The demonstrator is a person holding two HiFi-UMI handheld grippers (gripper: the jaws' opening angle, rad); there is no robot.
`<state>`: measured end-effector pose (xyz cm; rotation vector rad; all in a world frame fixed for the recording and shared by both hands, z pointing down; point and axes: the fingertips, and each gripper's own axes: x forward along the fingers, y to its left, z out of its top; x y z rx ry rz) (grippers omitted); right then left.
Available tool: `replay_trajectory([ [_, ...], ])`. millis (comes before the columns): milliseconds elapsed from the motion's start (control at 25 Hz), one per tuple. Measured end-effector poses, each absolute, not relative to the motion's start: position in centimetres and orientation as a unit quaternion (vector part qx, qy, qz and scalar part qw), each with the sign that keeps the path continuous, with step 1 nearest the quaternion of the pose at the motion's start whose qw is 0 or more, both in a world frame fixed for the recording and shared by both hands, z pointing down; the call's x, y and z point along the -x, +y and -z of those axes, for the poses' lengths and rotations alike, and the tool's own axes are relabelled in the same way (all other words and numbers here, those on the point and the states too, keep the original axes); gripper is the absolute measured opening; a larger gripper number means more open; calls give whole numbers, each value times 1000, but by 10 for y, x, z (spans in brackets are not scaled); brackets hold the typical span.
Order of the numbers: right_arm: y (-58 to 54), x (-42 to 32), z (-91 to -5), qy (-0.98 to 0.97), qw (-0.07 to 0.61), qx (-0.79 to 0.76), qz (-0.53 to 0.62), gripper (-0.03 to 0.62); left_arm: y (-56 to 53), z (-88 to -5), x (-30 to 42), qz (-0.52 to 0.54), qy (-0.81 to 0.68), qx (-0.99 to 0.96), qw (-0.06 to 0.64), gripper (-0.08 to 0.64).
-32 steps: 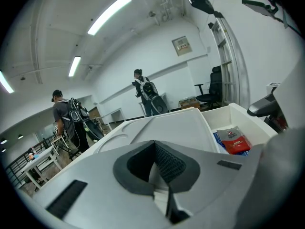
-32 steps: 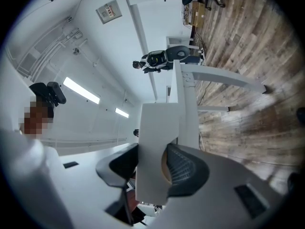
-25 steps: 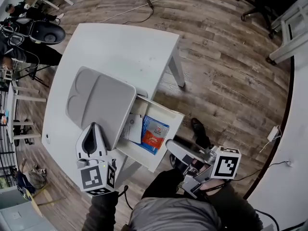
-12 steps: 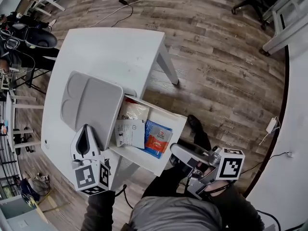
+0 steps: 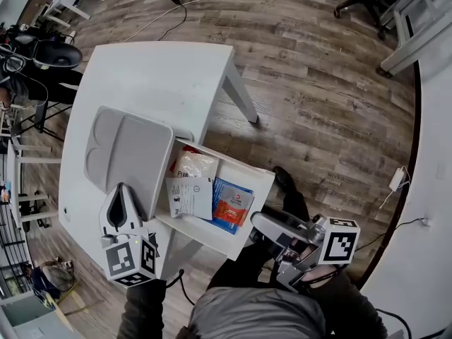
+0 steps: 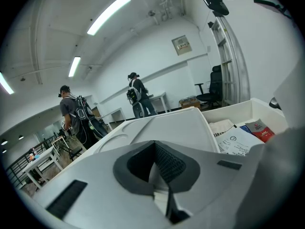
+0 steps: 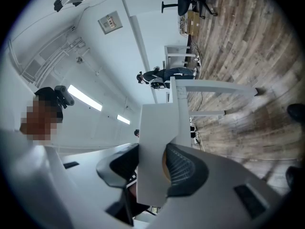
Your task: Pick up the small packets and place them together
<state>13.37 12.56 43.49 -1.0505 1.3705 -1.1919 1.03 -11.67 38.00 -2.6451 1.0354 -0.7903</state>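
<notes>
White drawer (image 5: 263, 189) is standing pulled out from the worktop (image 5: 162, 76), and the right gripper (image 5: 260, 223) is clamping its fingers on the drawer's front panel. Three small packets are lying together inside it: a pale packet (image 5: 195, 164), a white printed packet (image 5: 189, 196) and a blue-and-red packet (image 5: 232, 205), the white one overlapping the blue. Meanwhile the left gripper (image 5: 123, 193) is pointing over a grey tray (image 5: 131, 150), fingers clenched on nothing.

Three packets (image 5: 191, 196), one tray (image 5: 131, 154), one drawer (image 5: 233, 162) (open)
</notes>
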Motion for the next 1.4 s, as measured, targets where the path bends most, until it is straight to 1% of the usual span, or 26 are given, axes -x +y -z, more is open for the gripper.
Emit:
replay_trajectory([
  [280,131,-137,-436,574,504,426,485,187,-115,-380,-11,266,349,893,98,0],
  [480,130,-137,-432,600,501,422,460,189,-115,-377,-11,259,350,893,111,0],
  [720,137,-136,-451,630,459,447,438,304,-113,-379,-11,253,353,893,117,0],
  [840,148,-142,-464,629,431,486,428,310,-117,-376,-11,250,357,892,123,0],
  [1000,173,-175,-459,609,425,539,397,310,-120,-374,-12,248,356,894,116,0],
  [1120,174,-205,-433,626,380,578,361,310,-121,-381,-10,252,358,893,106,0],
  [1240,153,-218,-388,668,322,586,327,310,-123,-385,-8,252,367,890,103,0],
  [1320,128,-211,-356,704,276,574,313,310,-123,-388,-6,248,374,888,96,0],
  [1400,98,-189,-332,749,209,547,311,310,-121,-389,-4,244,383,887,85,0],
])
